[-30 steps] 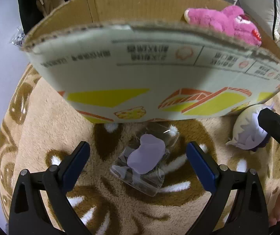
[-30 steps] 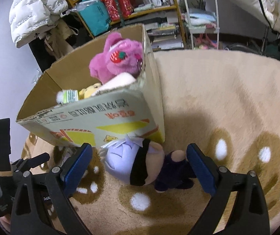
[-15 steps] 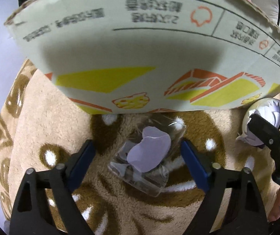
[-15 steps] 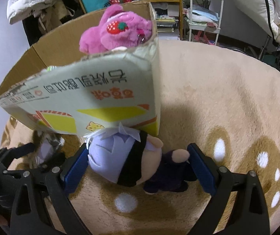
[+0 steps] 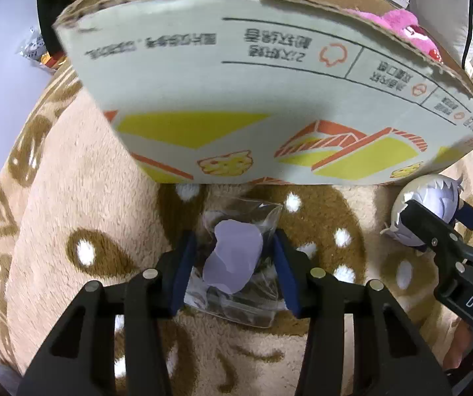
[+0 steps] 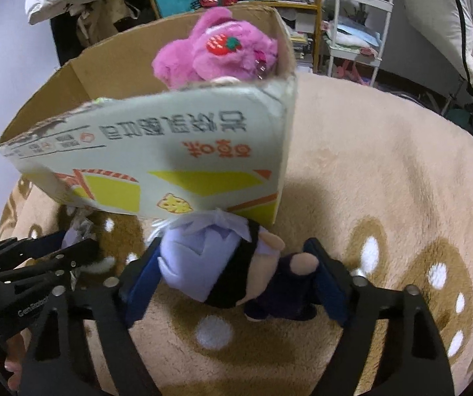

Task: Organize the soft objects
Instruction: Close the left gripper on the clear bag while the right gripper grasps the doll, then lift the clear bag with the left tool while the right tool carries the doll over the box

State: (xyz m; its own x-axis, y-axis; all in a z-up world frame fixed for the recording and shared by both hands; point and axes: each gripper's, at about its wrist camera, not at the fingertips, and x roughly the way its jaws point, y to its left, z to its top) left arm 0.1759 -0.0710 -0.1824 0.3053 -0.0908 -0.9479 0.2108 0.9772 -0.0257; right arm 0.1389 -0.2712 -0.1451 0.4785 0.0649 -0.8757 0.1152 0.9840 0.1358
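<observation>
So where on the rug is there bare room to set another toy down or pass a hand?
Free: the wide stretch of rug right of the cardboard box, and the strip left of the box's near corner in the left wrist view. Crowded: along the box's front, where the left gripper is shut on the clear bag and the right gripper's jaws are closing around the plush doll.

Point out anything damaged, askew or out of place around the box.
The cardboard box has a torn, ragged top edge. The doll lies on its side on the rug, its head against the box's bottom corner. The pink plush sticks out above the rim.
</observation>
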